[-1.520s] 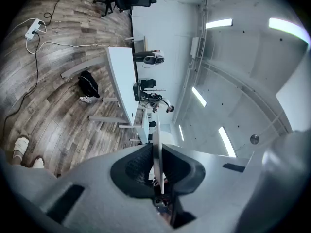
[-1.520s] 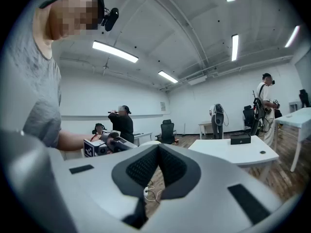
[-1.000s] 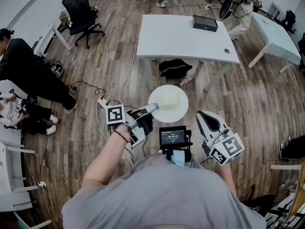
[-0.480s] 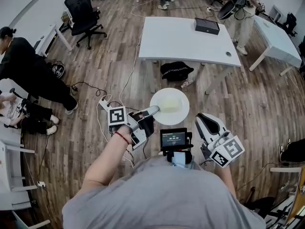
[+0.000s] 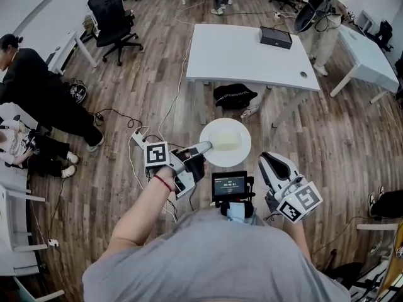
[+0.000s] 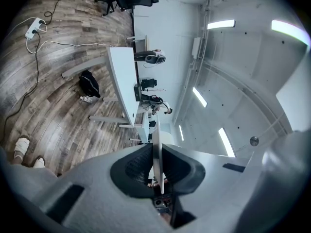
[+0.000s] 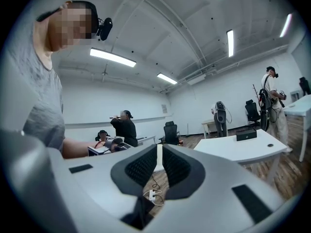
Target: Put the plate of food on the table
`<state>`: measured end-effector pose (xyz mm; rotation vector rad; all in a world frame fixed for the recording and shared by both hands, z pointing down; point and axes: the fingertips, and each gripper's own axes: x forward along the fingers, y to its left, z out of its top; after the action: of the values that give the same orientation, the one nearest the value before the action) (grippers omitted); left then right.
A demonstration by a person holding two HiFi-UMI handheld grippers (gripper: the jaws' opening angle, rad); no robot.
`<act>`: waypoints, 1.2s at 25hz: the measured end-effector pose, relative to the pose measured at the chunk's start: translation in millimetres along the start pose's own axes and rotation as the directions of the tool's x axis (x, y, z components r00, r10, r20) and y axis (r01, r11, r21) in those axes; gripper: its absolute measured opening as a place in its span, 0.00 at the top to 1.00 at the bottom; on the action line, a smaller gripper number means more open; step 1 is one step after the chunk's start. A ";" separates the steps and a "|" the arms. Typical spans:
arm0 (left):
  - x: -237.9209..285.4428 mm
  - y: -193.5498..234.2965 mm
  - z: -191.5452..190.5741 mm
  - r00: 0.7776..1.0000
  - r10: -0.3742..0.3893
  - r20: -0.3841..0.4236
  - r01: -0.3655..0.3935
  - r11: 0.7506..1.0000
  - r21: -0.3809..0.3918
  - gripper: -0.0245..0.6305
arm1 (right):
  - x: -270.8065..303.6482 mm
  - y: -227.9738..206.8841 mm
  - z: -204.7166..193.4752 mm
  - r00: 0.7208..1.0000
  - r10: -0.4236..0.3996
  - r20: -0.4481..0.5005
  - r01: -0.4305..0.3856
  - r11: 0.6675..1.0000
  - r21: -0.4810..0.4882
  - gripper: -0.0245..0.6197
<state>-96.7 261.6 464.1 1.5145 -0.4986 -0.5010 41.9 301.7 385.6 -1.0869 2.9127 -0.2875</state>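
A white plate (image 5: pixel 225 142) with a pale block of food (image 5: pixel 229 138) is held level above the wooden floor. My left gripper (image 5: pixel 203 147) is shut on the plate's left rim. In the left gripper view the plate (image 6: pixel 156 135) shows edge-on, clamped between the dark pads (image 6: pixel 136 168) of my left gripper (image 6: pixel 156 155). The white table (image 5: pixel 245 49) stands ahead, beyond the plate. My right gripper (image 5: pixel 275 163) hangs at the lower right, apart from the plate; its jaws are shut with nothing between them, and my right gripper (image 7: pixel 159 160) looks toward the table (image 7: pixel 238 147).
A black box (image 5: pixel 276 37) and a small dark item (image 5: pixel 303 75) lie on the table. A black bag (image 5: pixel 234 95) sits under it. A power strip (image 5: pixel 140 138) with cables lies on the floor. An office chair (image 5: pixel 113 11) and a person (image 5: pixel 38 87) are at left, another table (image 5: pixel 368 49) at right.
The table has come slightly nearer in the head view. My left gripper still holds the plate, and my right gripper keeps its place beside me.
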 end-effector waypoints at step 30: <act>165.5 -5.2 130.1 1.000 -0.002 0.010 0.002 1.000 -0.005 0.90 | 101.1 -182.8 14.4 0.998 0.057 -0.039 -0.061 0.992 -0.111 0.91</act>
<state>-41.2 58.5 458.4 1.5086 -0.5032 -0.5110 84.9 98.1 408.7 -1.0163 3.0200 -0.1449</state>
